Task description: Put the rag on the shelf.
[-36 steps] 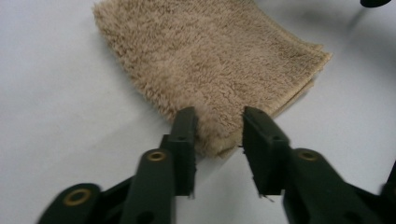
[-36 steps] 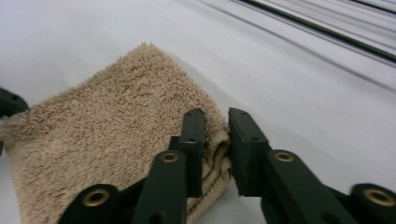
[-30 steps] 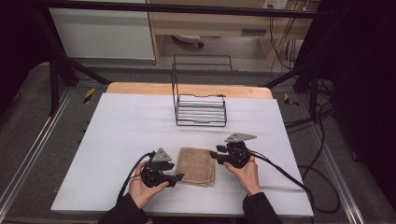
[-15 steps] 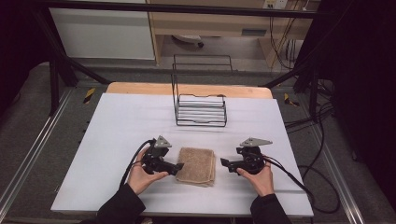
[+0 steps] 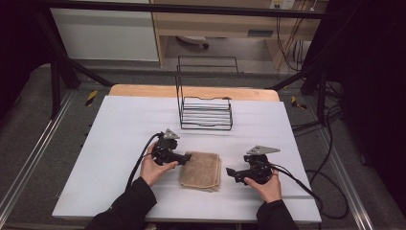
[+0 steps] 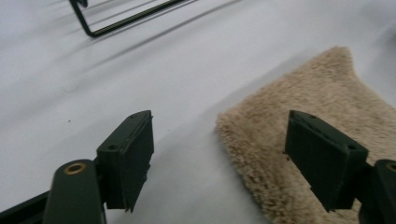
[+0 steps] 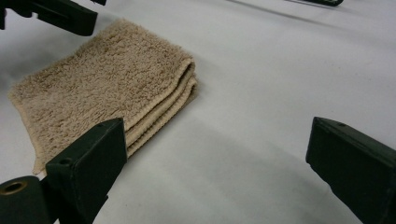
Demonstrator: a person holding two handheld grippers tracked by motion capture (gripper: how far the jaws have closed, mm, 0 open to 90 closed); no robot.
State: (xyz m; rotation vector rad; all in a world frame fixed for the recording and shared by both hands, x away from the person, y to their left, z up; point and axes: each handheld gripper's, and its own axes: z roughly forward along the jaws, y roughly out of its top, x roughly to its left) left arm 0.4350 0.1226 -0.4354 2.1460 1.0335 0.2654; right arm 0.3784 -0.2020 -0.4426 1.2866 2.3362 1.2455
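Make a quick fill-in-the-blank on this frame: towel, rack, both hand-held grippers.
1. The folded towel lies between the two grippers and is ____ in colour.
2. The left hand-held gripper has its tips at the towel's ____ edge in the high view.
3. The black wire rack stands on the table, ____ the towel from the person.
4. The right hand-held gripper has its jaws ____, with nothing between them.

Missing words: beige; left; beyond; open

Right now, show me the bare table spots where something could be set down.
Bare: the broad strip left of the wire rack and left gripper, the patch right of the rack above the right gripper, and the band between rack and towel. Crowded: the near middle, where both grippers flank the towel.
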